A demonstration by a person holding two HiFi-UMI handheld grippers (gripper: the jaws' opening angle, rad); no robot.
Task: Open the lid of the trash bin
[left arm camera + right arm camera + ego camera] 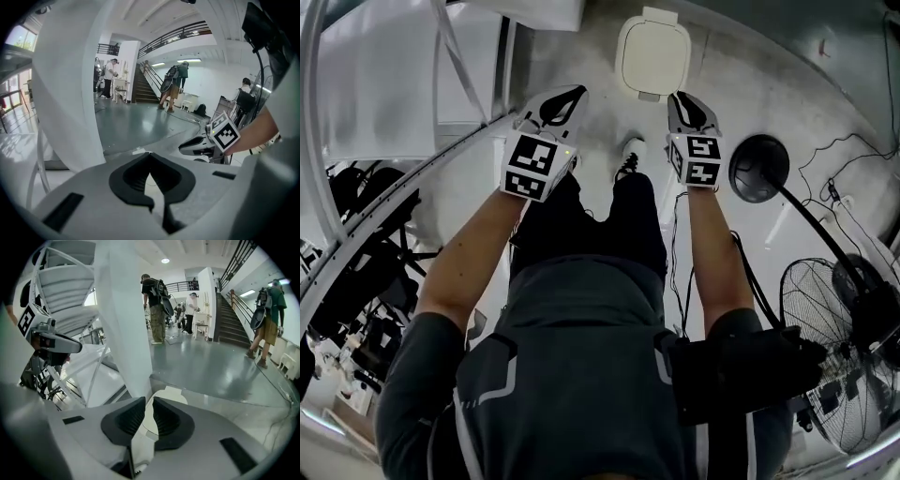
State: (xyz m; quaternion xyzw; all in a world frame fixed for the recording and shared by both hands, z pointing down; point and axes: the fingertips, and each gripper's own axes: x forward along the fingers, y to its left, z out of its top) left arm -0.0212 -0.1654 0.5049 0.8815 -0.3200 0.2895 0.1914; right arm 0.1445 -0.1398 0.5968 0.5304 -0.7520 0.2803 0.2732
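Note:
The trash bin (653, 52) stands on the floor straight ahead of me, seen from above, its white rounded lid lying flat and closed. Both grippers are held out above the floor short of it, and neither touches it. My left gripper (558, 103) is to the bin's lower left, with its black pads meeting at the tips (150, 155) around nothing. My right gripper (689, 108) is just below the bin's right corner. Its jaws are drawn together to a thin slit (149, 399), also on nothing. Part of the bin lid (171, 393) shows beyond the right gripper's jaws.
A black round stand base (758, 167) with a pole lies right of the bin. A floor fan (825, 309) and cables (825, 159) are further right. A white frame (375, 84) and dark equipment fill the left. A white pillar (124, 319) rises nearby. People (176, 86) stand far off by stairs.

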